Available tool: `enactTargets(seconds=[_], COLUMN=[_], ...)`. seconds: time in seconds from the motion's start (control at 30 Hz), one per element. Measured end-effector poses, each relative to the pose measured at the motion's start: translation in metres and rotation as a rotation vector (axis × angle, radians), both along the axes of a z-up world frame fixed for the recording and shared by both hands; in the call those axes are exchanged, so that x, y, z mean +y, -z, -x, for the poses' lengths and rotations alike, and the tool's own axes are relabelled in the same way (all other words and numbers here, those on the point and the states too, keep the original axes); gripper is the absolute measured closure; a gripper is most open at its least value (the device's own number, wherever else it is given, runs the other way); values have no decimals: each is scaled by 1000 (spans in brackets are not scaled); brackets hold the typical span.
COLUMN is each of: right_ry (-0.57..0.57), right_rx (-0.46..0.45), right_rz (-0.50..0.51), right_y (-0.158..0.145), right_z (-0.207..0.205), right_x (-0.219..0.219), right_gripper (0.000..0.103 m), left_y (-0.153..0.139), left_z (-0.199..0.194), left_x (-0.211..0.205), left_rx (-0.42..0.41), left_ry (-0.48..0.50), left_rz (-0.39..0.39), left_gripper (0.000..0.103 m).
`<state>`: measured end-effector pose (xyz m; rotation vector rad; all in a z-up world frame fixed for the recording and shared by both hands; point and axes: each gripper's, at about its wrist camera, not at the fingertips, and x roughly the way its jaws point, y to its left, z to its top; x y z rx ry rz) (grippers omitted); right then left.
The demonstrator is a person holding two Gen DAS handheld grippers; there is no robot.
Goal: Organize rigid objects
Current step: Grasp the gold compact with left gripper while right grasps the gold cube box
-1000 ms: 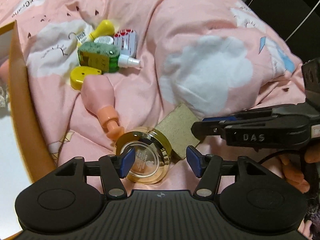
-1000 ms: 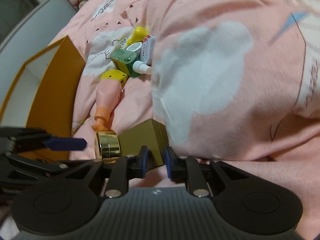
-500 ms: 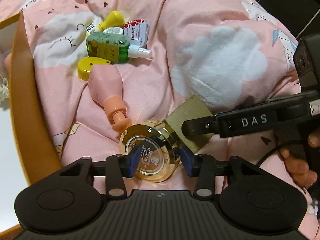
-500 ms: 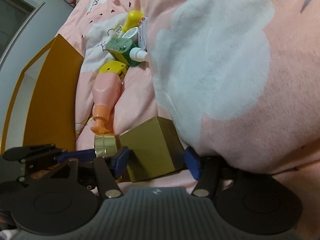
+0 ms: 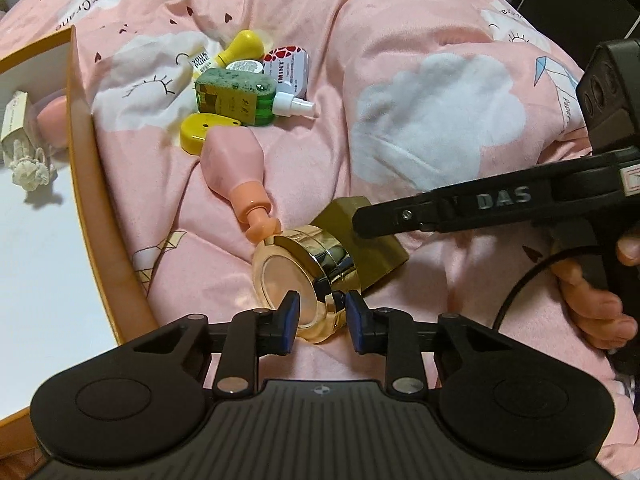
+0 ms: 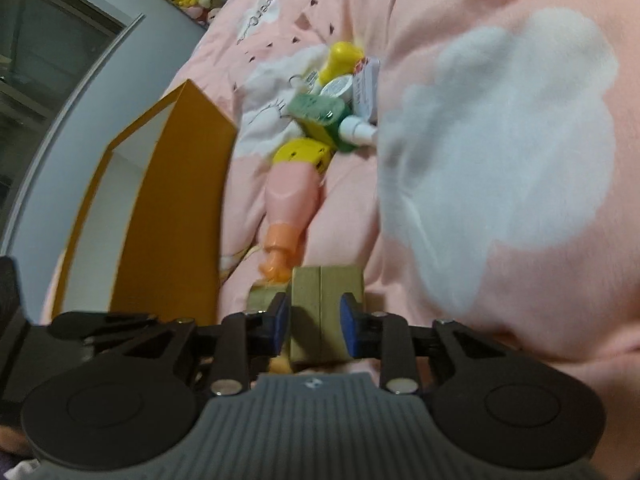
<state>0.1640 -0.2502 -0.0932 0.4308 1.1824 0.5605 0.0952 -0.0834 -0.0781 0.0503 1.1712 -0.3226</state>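
Note:
A round gold jar [image 5: 304, 276] lies on its side on the pink duvet, next to a gold box [image 5: 372, 240]. My left gripper [image 5: 322, 318] is shut on the jar's rim, one blue pad on its face, one on its side wall. My right gripper [image 6: 315, 326] is shut on the gold box [image 6: 326, 312], a pad on each side; the same gripper shows in the left wrist view [image 5: 460, 210] reaching over the box. A pink bottle [image 5: 236, 172] lies just beyond the jar, its orange cap touching it.
An orange box with a white inside [image 5: 86, 184] stands at the left, holding a small carton [image 5: 14, 124] and a pink item. Farther back lie a green spray bottle [image 5: 240, 98], a yellow case [image 5: 202, 132], a yellow-capped tube [image 5: 240, 46] and a mint tin [image 5: 286, 70].
My left gripper has closed from wide open onto the gold jar's rim. My right gripper opened, moved over the gold box and closed on it.

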Motion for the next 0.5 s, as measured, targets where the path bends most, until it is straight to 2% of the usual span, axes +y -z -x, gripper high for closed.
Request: enactTargets(seconds=[0.17,0.27,0.4,0.5], right_ry=[15,29,20,-11], right_rx=[-21,31,95,139], right_rz=[121,162,155,171], right_y=[1,13,25,33], right_z=[4,1,-5,-7], right_x=[5,4,5,11], right_gripper=[52,47,29,31], left_y=[1,1,1,1], left_z=[0,1,1,2], left_x=[0,0,0,0], left_rx=[2,-1,-4,-7], left_ry=[2,5,5,5], left_rz=[0,-3,-3,-3], left_gripper=[70,70,70,70])
